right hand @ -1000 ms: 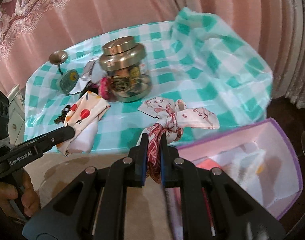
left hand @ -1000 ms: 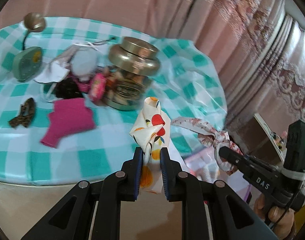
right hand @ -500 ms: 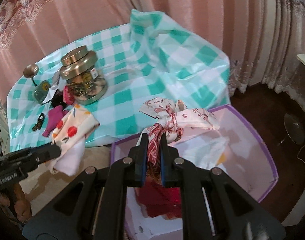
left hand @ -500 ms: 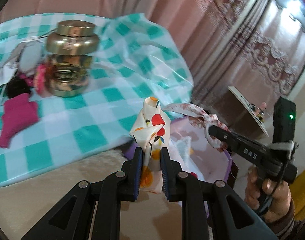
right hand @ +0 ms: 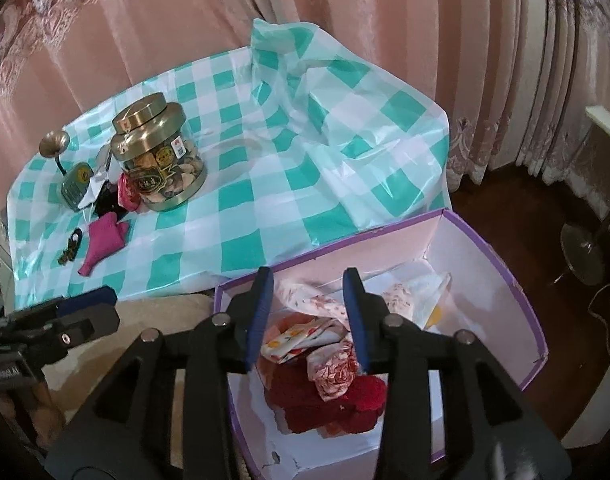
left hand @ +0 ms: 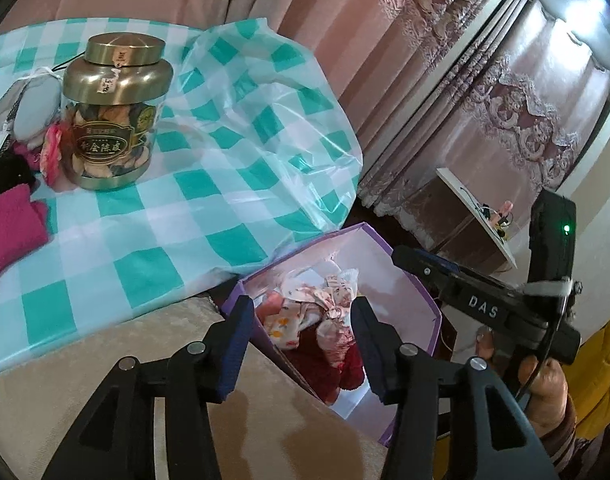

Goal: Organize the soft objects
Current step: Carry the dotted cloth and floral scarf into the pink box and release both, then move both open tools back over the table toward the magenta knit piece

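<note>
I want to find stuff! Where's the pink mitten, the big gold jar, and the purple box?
pink mitten (right hand: 105, 236), right wrist view, on its palm.
gold jar (right hand: 157, 160), right wrist view, on its glass body.
purple box (right hand: 501, 280), right wrist view, on its inner right wall.

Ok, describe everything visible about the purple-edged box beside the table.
The purple-edged box is an open, lidless carton, seemingly cardboard, with pale pink walls, a white floor and a purple rim and outside. It sits below the checked tablecloth, whose edge drapes at its far wall. Inside lie a fruit-print cloth, a red-patterned knotted scarf, dark red fabric and pale cloths toward the back. The near wall looks scuffed and torn. Both hand-held grippers hover open above it, touching nothing.
</note>
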Tool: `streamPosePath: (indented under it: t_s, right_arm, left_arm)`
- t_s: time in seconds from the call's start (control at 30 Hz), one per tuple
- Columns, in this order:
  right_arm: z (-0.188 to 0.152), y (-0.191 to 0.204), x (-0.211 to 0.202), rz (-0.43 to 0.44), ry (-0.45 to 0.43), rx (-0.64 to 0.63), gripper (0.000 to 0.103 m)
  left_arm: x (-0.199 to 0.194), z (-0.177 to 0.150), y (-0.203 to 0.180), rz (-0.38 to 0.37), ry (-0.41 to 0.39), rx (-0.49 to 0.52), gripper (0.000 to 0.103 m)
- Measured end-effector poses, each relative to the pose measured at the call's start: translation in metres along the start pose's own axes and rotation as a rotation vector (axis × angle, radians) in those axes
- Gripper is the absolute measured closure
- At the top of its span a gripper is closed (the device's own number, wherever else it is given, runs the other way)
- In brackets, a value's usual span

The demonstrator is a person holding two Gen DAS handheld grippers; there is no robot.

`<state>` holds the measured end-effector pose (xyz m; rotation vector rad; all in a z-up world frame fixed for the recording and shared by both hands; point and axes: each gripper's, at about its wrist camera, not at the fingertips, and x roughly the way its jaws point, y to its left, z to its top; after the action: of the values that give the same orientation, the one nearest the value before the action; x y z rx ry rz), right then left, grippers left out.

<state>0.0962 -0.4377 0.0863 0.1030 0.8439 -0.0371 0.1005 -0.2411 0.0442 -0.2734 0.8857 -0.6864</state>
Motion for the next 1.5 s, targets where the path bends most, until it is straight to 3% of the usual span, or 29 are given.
streamPosePath:
  t_s: [0.1, 0.27, 0.53, 0.87, 1.07, 1.5]
  right_arm:
    - [0.000, 0.004, -0.001, 0.028, -0.001, -0.001, 0.062]
    - [0.001, 0.016, 0.003, 0.067, 0.012, -0.007, 0.053]
    - [0.006, 0.058, 0.016, 0.119, 0.033, -0.081, 0.046]
    - [0.015, 0.124, 0.040, 0.205, 0.065, -0.180, 0.045]
    - [0.028, 0.174, 0.053, 0.270, 0.061, -0.239, 0.037]
    - [0.035, 0.290, 0.112, 0.335, 0.146, -0.399, 0.032]
  left_arm:
    - [-0.006, 0.001, 0.002, 0.013, -0.012, 0.003, 0.052]
    - [-0.015, 0.004, 0.013, 0.052, -0.022, -0.001, 0.052]
    - [-0.039, 0.014, 0.056, 0.152, -0.049, -0.021, 0.052]
    - [-0.079, 0.018, 0.134, 0.283, -0.097, -0.132, 0.051]
    - [-0.106, 0.021, 0.184, 0.378, -0.131, -0.232, 0.051]
    - [-0.153, 0.007, 0.264, 0.487, -0.225, -0.451, 0.051]
